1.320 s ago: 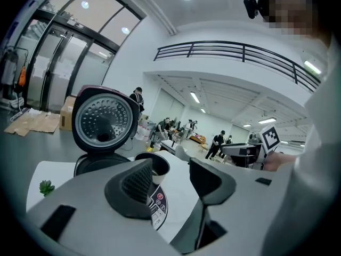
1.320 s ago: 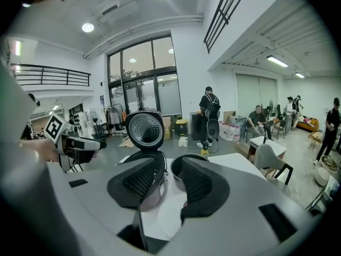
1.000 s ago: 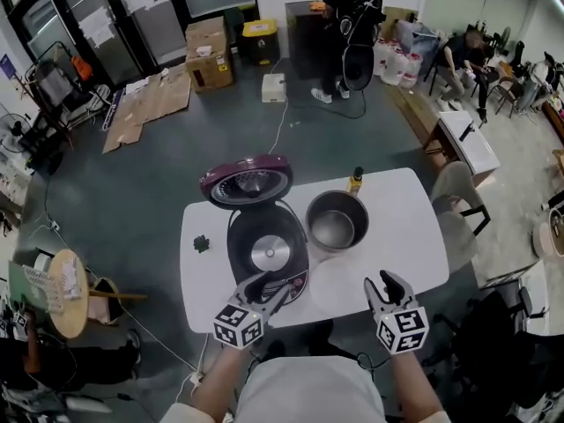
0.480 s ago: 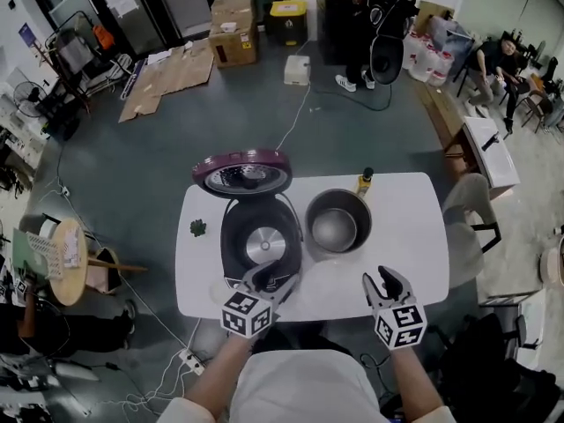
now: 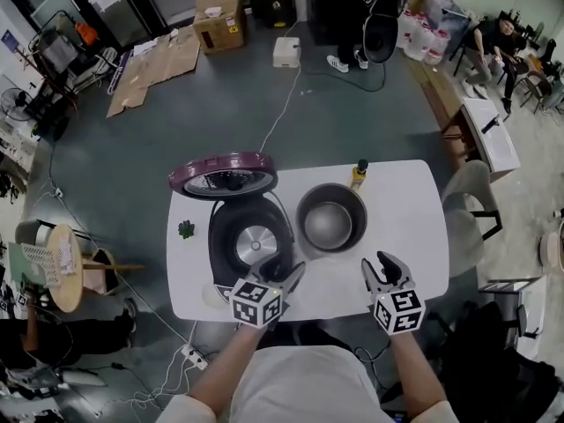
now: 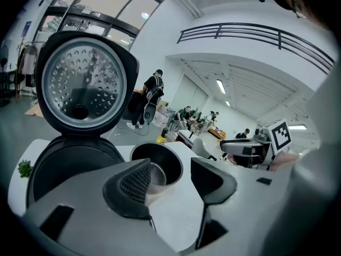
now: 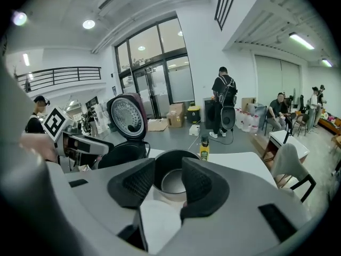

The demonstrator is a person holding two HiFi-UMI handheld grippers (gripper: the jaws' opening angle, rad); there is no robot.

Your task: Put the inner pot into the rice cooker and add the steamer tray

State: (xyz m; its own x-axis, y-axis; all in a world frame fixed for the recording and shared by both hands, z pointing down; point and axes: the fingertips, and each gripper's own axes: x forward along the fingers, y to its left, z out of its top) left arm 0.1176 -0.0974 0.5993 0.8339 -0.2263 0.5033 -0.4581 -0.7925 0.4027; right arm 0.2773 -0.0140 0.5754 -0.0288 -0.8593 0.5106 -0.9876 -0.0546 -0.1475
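The rice cooker (image 5: 249,241) stands open on the table (image 5: 405,227), its mouth free from above and from the near side. The raised lid (image 5: 222,176) walls off the far side. The pot (image 5: 330,218) stands just beside it, with a bottle (image 5: 359,174) close behind. Bare tabletop lies before the pot and rightward.

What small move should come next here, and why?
Probably move both forward to the rim of the inner pot: the left gripper and right gripper are open and empty, short of the pot, which stands on the table beside the open, empty rice cooker.
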